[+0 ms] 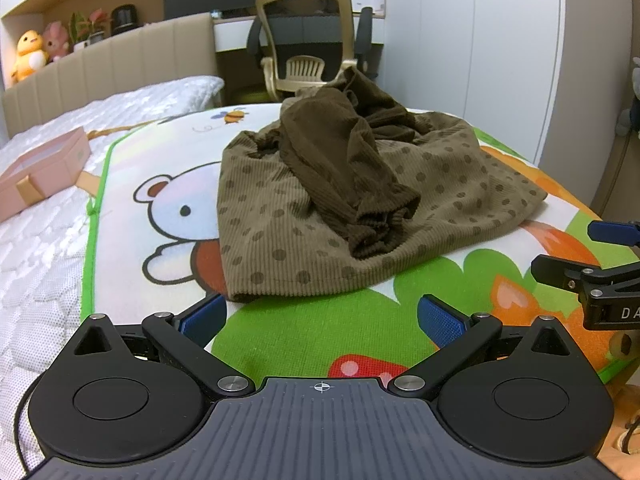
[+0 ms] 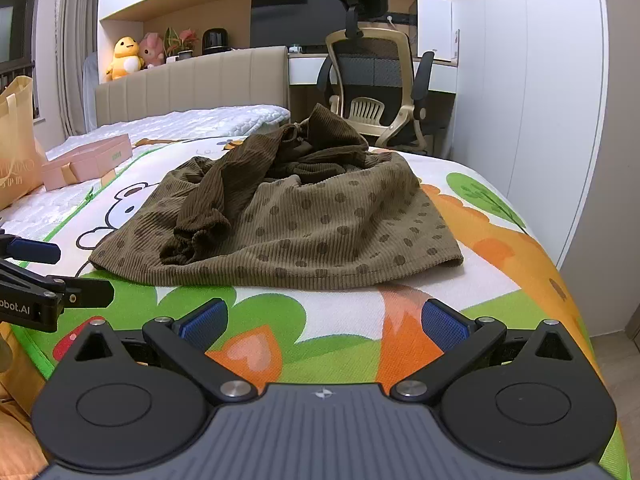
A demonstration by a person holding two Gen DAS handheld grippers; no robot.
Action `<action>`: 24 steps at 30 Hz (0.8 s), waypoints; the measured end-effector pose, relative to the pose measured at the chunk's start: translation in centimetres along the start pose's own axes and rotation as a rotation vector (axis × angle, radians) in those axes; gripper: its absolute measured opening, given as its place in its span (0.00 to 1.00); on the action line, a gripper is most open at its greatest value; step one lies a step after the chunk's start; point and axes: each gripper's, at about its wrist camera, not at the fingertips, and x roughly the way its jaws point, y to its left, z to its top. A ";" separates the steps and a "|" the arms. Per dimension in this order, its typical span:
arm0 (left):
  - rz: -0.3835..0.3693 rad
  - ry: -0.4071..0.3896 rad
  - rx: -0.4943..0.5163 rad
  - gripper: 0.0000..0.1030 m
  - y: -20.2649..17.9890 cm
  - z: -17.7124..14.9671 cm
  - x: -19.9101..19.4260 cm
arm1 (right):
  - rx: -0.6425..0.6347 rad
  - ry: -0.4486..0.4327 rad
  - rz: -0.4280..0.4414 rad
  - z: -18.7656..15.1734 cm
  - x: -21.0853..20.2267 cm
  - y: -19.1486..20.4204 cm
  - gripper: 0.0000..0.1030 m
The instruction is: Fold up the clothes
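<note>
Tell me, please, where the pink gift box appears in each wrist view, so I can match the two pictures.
Left wrist view: the pink gift box lies at the far left edge, on the white quilt beside the cartoon mat.
Right wrist view: it sits at left, above mid-height, left of the brown garment.
Shared landmark: the yellow plush duck on the headboard ledge.

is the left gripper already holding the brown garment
No, the left gripper is open and empty, just short of the brown garment's near hem on the cartoon mat.

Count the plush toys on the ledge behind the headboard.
2: a yellow duck plush toy at the left end, and a pink rabbit plush toy right beside it. None appears hidden.
</note>
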 end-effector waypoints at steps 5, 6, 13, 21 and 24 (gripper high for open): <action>0.000 0.002 0.000 1.00 0.0 0.0 0.0 | 0.000 0.001 0.000 0.0 0.0 0.0 1.00; 0.000 0.002 0.000 1.00 0.0 0.0 0.0 | 0.000 0.001 0.000 0.0 0.0 0.0 1.00; -0.001 0.004 0.003 1.00 0.0 0.0 0.0 | 0.003 0.004 0.002 0.0 0.1 0.0 1.00; -0.002 0.010 0.004 1.00 0.0 -0.1 0.1 | 0.008 0.010 0.006 -0.2 0.2 -0.1 1.00; 0.000 0.015 0.001 1.00 0.0 -0.1 0.2 | 0.007 0.013 0.012 -0.2 0.3 -0.2 1.00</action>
